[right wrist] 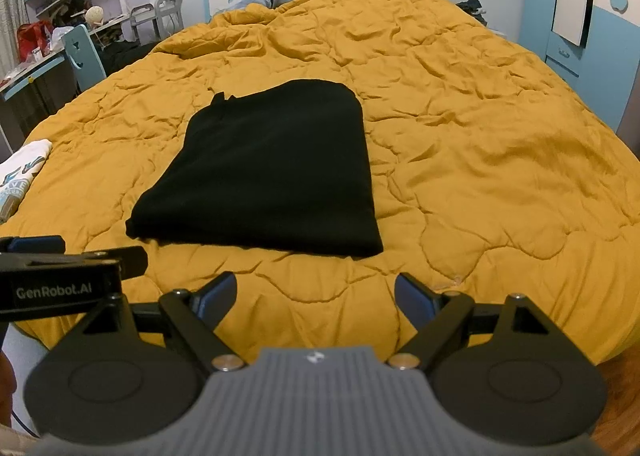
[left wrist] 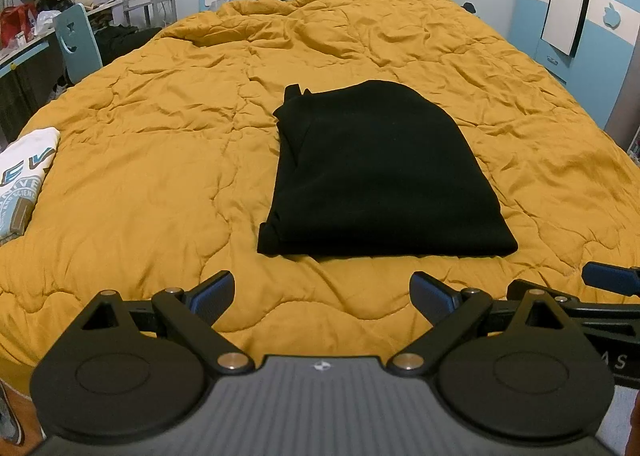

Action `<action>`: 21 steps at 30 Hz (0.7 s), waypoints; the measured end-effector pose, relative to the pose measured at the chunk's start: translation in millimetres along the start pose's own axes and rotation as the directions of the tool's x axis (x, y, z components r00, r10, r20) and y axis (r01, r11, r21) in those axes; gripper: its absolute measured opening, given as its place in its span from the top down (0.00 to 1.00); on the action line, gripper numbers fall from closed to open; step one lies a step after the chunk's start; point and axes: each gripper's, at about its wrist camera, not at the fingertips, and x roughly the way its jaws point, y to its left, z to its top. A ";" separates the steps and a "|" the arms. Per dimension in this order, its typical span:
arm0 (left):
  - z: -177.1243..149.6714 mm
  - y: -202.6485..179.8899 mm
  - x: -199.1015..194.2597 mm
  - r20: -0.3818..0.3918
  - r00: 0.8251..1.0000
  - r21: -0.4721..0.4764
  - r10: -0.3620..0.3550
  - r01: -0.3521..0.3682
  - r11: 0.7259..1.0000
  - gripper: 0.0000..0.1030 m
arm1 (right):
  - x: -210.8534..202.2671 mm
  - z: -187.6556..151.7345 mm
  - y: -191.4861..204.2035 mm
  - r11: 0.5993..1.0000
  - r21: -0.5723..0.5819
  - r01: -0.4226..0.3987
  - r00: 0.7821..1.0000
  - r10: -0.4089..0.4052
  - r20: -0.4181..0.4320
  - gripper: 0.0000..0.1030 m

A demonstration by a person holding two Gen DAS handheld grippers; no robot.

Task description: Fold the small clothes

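Quilt (left wrist: 160,176) bare around folded garment (left wrist: 376,176)

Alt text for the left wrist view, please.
A folded black garment lies on a yellow quilt, just beyond the open, empty left gripper. A folded white printed shirt sits at the left edge.

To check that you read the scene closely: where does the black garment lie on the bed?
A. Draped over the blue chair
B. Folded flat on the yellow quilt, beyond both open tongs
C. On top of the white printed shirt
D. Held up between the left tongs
B: the black garment lies folded on the yellow quilt, apart from the left tongs and the right tongs, which are both open and empty.
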 end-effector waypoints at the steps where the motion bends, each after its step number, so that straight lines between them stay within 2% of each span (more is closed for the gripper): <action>1: 0.1 0.1 -0.2 0.001 1.000 0.001 0.000 0.000 1.000 0.00 | 0.0 0.0 0.0 1.000 -0.001 0.000 1.000 0.000 0.000 0.21; 21: 0.0 0.1 -1.1 0.002 1.000 0.007 0.000 0.000 1.000 0.00 | -0.2 -0.2 0.8 1.000 0.001 0.000 1.000 0.000 0.002 0.21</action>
